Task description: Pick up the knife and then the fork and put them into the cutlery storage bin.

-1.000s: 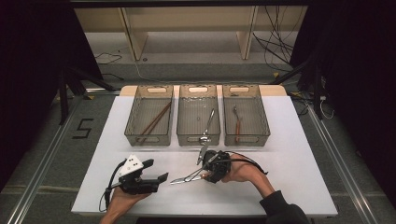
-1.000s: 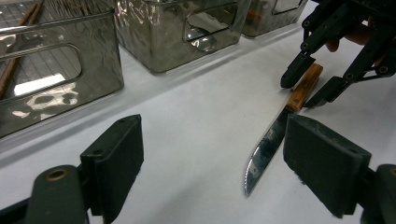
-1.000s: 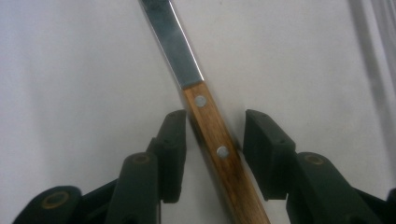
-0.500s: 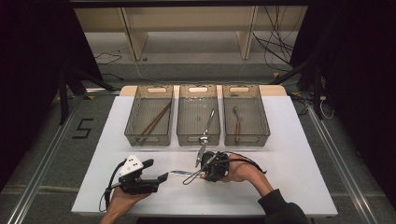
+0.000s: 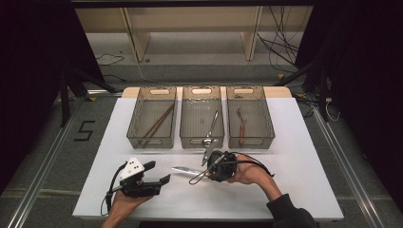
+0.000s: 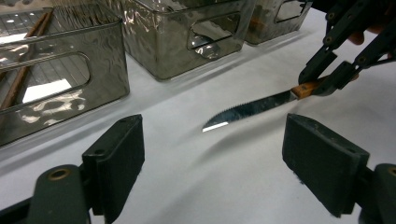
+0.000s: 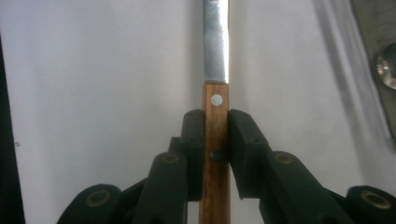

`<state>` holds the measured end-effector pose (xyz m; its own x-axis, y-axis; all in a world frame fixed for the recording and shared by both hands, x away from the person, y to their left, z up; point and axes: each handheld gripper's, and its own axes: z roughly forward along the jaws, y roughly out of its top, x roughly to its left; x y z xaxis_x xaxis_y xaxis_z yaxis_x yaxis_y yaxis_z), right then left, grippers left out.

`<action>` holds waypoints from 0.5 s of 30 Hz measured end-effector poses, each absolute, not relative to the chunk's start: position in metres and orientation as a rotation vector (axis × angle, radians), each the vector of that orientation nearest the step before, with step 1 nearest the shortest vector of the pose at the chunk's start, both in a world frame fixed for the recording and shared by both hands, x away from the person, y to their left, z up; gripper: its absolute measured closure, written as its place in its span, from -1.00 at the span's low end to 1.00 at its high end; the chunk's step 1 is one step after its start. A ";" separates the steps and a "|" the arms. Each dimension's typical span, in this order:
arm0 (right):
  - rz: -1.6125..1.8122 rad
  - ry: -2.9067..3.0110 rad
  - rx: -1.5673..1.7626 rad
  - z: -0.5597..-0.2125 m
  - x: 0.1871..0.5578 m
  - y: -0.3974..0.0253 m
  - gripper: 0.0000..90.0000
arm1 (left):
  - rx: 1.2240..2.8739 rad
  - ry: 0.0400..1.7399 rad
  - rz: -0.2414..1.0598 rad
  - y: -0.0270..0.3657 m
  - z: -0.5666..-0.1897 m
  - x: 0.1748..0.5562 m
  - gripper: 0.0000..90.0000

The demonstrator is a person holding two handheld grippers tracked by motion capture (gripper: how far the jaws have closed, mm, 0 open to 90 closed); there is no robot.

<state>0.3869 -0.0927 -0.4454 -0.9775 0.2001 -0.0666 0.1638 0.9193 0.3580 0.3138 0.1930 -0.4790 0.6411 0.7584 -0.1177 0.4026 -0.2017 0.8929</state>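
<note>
A knife with a serrated steel blade (image 5: 183, 170) (image 6: 247, 109) (image 7: 216, 42) and a wooden handle (image 7: 215, 140) hangs just above the white table, casting a shadow on it. My right gripper (image 5: 207, 173) (image 7: 215, 128) is shut on the handle, blade pointing left toward my left gripper. Its jaws also appear in the left gripper view (image 6: 327, 79), clamped on the handle end. My left gripper (image 5: 159, 176) (image 6: 217, 163) rests near the front left of the table, open and empty, with the blade tip a short way beyond its pads (image 6: 114, 158).
Three clear bins stand in a row at the back: the left bin (image 5: 134, 137) holds wooden chopsticks, the middle bin (image 5: 190, 140) a metal utensil, the right bin (image 5: 268, 137) a wooden-handled utensil. Something shiny (image 5: 206, 153) lies at the middle bin's front wall.
The right gripper has raised the knife slightly off the table and shifted it a little. The left gripper has stayed where it was.
</note>
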 end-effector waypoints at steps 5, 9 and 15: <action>0.640 2.940 0.350 -0.434 0.390 -0.102 0.71 | 1.812 0.928 0.434 0.193 -0.479 0.313 -0.54; 0.712 2.897 0.447 -0.426 0.394 -0.110 0.71 | 1.806 0.934 0.432 0.193 -0.479 0.313 -0.54; 0.800 2.834 0.549 -0.411 0.400 -0.123 0.71 | 1.805 0.934 0.431 0.194 -0.479 0.314 -0.55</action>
<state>0.3996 -0.1226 -0.4106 -0.9225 0.3839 -0.0402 0.3062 0.7912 0.5294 0.3138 0.1943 -0.4788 0.6361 0.7614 -0.1252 0.3986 -0.1853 0.8982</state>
